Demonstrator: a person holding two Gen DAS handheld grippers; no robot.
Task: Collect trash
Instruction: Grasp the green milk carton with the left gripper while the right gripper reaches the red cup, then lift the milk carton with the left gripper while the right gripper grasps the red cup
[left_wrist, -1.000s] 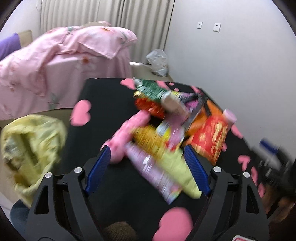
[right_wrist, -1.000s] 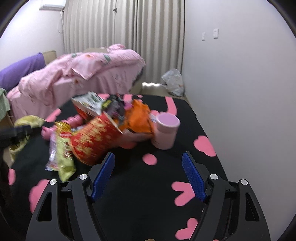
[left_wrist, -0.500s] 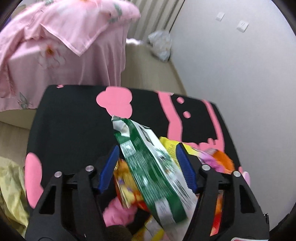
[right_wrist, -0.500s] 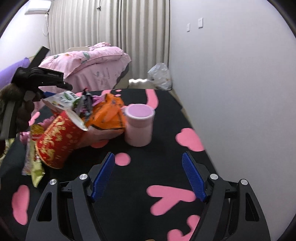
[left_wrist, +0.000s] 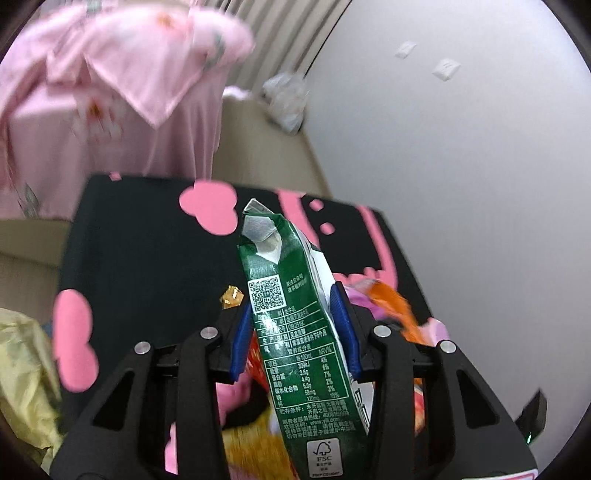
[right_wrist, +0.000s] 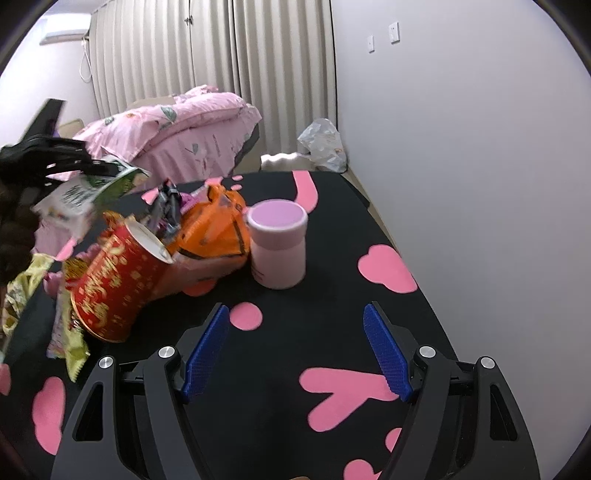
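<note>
My left gripper (left_wrist: 293, 328) is closing on the green carton (left_wrist: 295, 332), lengthwise along the fingers, torn top away; my right gripper (right_wrist: 295, 354) gapes empty.

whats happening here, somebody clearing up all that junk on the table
Yes. A person with a handheld gripper in each hand is clearing snack trash off a black table with pink hearts. The left gripper is closing its jaws around a green milk carton at the top of the pile. The right gripper hangs open and empty over the table, short of a pink cup. A red tube and an orange wrapper lie in the pile.
</note>
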